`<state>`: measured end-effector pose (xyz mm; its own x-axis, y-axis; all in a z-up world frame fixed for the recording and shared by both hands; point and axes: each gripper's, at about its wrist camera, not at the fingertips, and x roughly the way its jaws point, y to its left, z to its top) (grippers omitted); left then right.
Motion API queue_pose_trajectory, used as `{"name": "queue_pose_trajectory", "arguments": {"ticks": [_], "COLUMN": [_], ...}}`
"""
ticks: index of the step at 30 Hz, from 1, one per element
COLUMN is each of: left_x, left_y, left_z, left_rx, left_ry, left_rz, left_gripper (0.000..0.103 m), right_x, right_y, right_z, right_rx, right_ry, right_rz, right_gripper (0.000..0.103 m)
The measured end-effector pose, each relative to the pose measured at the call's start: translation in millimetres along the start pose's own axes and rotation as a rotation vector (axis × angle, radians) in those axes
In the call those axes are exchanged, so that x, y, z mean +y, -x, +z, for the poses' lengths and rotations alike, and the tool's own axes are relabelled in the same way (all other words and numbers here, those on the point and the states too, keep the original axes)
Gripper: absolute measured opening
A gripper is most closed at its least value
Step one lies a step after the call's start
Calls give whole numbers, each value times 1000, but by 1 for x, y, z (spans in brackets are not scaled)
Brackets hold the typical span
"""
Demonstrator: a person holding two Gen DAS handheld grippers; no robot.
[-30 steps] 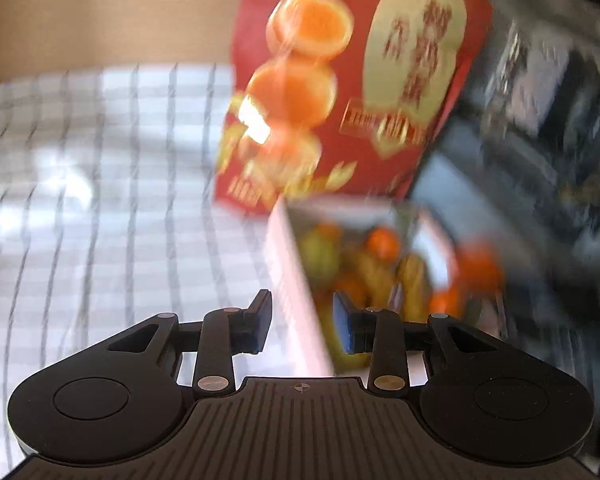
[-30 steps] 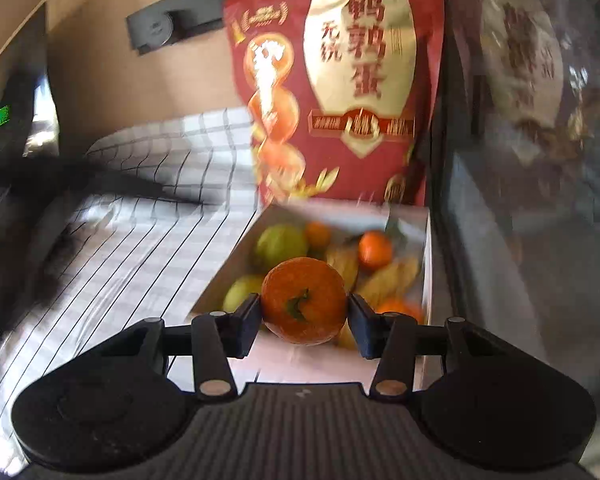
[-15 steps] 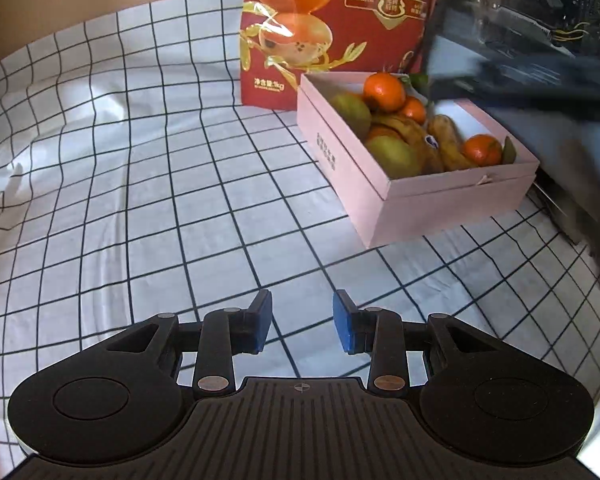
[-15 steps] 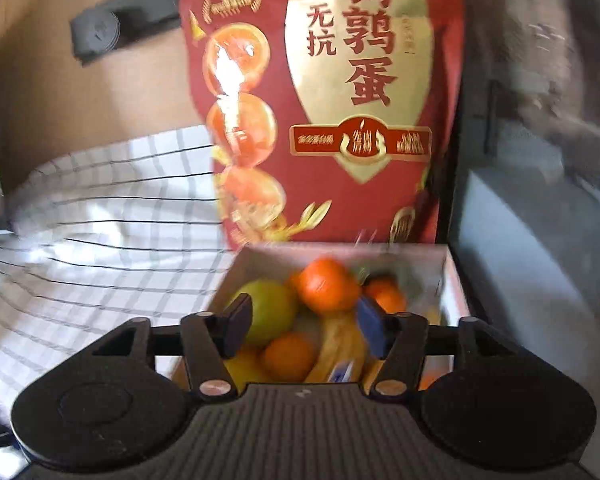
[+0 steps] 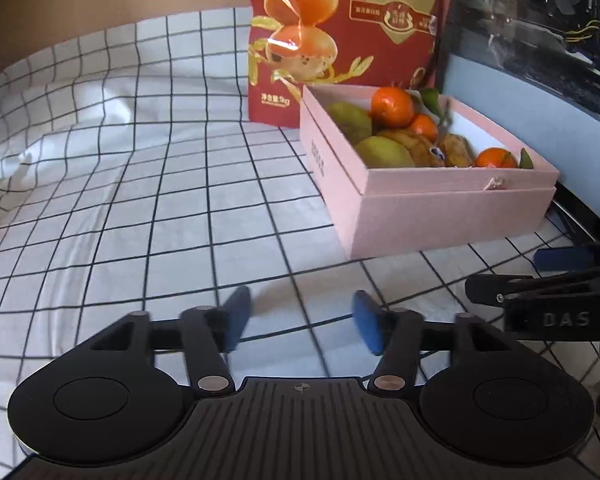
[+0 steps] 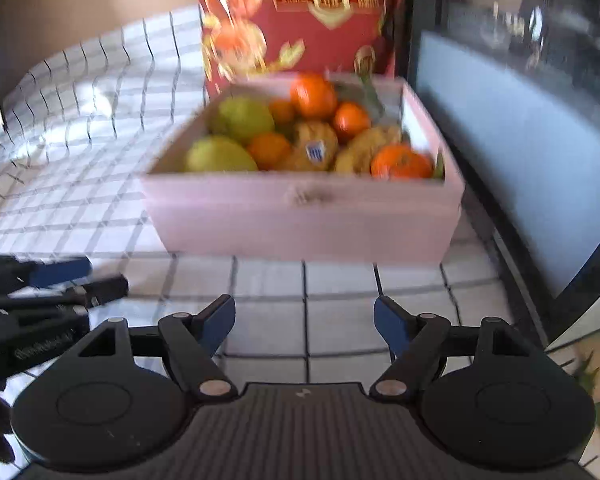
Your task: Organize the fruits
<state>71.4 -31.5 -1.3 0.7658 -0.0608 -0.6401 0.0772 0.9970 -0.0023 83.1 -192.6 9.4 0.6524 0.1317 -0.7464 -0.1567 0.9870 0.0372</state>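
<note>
Right gripper reads "DAS"; both empty.

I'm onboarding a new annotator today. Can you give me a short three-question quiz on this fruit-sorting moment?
1. True or false: the right gripper holds a tangerine.
2. What stands right behind the pink box? A) red snack bag B) kettle C) basket
3. Fill in: the green pears lie on the box's ____ side, seen from the left wrist view.

Key: 1. False; both the right gripper and the left gripper are open and empty over the checked cloth. 2. A, the red snack bag. 3. Left.
</note>
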Motion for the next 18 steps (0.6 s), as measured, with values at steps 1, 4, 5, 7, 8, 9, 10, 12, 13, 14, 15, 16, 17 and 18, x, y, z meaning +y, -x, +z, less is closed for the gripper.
{"name": "queue_pose_trajectory", "arguments": {"ticks": [1,4,5,7,8,9,10,12,13,14,15,16,17,18], "left_x": [-3,-7,-8,-7,-8,-9,-10,-11,-12,-12,-12,-12,-12,-11], "left_y": [0,2,2,2,1,-1,-1,-2,-4,-4,-4,-4,-4,-4], "left_z": [-1,-5,-6,-5,-4,-3,-2,-1,0,0,0,0,0,0], "left_rx": [-12,-39,-43,-48,-48,-47,-47,-47,-47,-47,-47,-47,-47,-47], "left_ry": [-3,27,29,43,44,44,43,46,46,46,46,49,50,51], "left_rz": [15,47,53,60,66,74,78,81,83,83,83,81,80,79], "left_gripper": [66,66,66,66,66,67,67,67,67,67,67,67,67,67], "right_x": [0,-5,-8,-13,-15,-17,-17,-16,-16,-15,-15,-15,-15,-15], "right_y": [-2,-7,-8,-11,-12,-12,-12,-12,-12,-13,-14,-14,-16,-17], "right_z": [1,4,5,6,7,7,6,5,5,6,6,6,6,5], "right_rx": [-3,-8,-8,-12,-15,-20,-28,-44,-46,-45,-47,-57,-72,-88], "right_ry": [22,15,6,-1,2,6,12,21,20,19,19,22,25,24], "right_rz": [-26,-51,-53,-50,-40,-32,-29,-29,-26,-22,-17,-14,-12,-12], "right_gripper": [81,92,96,103,103,103,103,103,103,103,103,103,103,103]}}
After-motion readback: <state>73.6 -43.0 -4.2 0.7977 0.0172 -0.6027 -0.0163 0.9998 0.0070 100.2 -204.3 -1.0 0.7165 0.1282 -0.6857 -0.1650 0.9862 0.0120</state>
